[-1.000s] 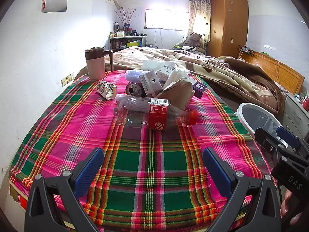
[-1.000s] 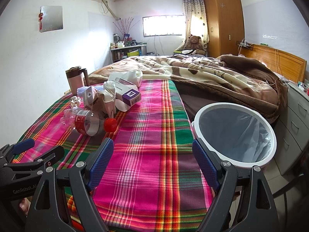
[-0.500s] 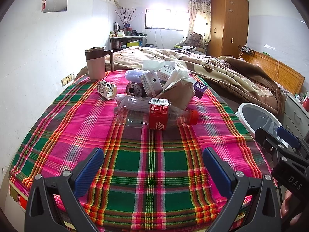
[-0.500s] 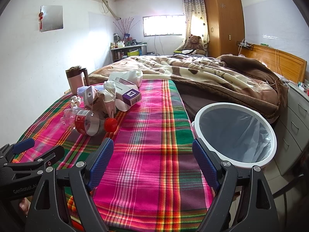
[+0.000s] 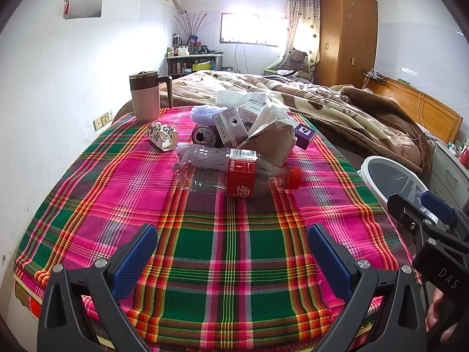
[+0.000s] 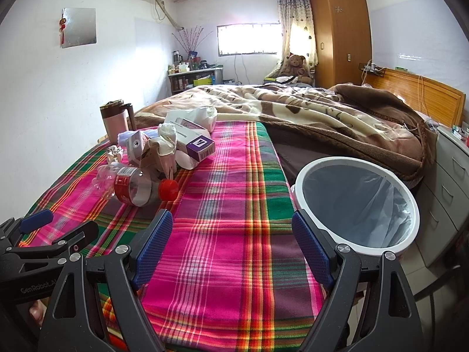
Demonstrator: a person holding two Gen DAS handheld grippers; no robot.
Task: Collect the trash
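The trash lies in a heap mid-cloth (image 5: pixel 234 252): a crushed bottle (image 5: pixel 234 173) on its side, red cap toward the bin; behind it a can (image 5: pixel 203 135), a grey carton (image 5: pixel 230 124), a brown bag (image 5: pixel 272 140), a purple box (image 5: pixel 304 132) and a crumpled wrapper (image 5: pixel 161 135) apart to one side. Our left gripper (image 5: pixel 233 252) hangs over the near cloth, jaws spread, empty. Our right gripper (image 6: pixel 231 243) is likewise released, holding nothing. The lined bin (image 6: pixel 407 199) stands beside the bed. A mug (image 5: pixel 145 95) sits behind the heap.

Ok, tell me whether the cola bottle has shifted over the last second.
No. The cola bottle lies in the same spot on the plaid cloth, cap toward the bin.
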